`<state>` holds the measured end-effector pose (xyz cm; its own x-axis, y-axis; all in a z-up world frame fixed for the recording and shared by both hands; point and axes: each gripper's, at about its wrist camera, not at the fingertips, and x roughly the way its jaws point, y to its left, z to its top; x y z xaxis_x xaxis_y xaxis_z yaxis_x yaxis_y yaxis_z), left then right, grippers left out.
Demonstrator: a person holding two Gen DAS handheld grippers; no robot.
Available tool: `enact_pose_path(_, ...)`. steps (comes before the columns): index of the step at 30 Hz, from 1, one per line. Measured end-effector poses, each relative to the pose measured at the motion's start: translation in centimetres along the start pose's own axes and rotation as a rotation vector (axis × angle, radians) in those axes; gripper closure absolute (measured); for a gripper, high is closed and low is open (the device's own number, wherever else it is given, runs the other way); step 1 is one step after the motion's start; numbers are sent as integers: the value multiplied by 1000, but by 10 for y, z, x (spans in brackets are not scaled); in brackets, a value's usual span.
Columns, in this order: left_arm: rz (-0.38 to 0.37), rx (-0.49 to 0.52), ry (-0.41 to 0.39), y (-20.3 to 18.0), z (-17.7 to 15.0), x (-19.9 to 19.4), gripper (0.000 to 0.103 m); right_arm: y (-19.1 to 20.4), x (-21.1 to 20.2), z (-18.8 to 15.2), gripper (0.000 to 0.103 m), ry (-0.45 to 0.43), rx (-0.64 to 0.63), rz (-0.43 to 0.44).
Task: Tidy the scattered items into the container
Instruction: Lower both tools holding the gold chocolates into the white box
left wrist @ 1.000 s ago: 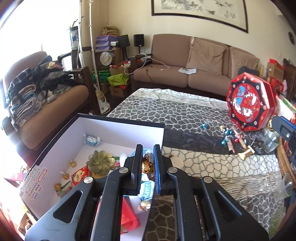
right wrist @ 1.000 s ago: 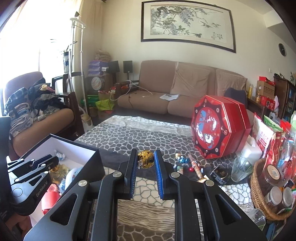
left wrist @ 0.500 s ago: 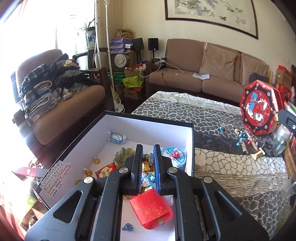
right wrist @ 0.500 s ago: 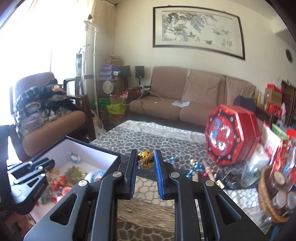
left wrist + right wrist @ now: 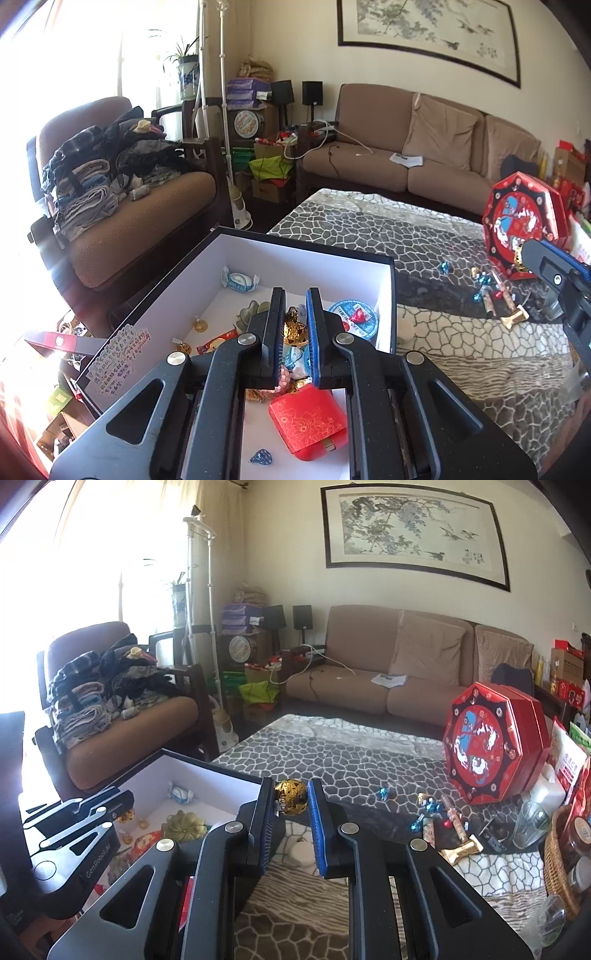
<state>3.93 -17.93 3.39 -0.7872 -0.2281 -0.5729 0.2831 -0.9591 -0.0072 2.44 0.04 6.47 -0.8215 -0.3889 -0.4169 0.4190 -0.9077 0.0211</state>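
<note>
- Two grippers each clamp a gold foil candy.
- Left gripper [image 5: 295, 328] pinches its gold candy [image 5: 294, 328] between both pads, above the inside of the box [image 5: 310, 254].
- Right gripper [image 5: 291, 801] grips a round gold ball [image 5: 291, 796] at its fingertips, over the patterned cloth [image 5: 332, 753] just beside the box's right wall.
- Box holds a red packet [image 5: 308, 424], a blue-lidded cup [image 5: 354, 319], a white-blue sweet [image 5: 238, 282] and other wrapped sweets.
- More candies [image 5: 428, 808] lie scattered on the cloth near a red octagonal tin [image 5: 487, 738].
</note>
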Motion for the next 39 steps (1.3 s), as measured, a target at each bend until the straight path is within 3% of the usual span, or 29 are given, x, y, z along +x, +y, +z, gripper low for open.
enact_pose_path(10,9,-13,8,10,-2,-1,92,6,2,0,86,4,10,19)
enact_pose_path(21,54,-69,11,46,-2,-2,92,29,5,2,86,-3,-13,68)
enact_pose_path(24,31,-101,22,54,-2,-1,92,33,7,2,86,2,-14,78)
enact_pose_path(39,63,-150,17,85,-2,-4,92,60,19,-2,86,29,-33,136)
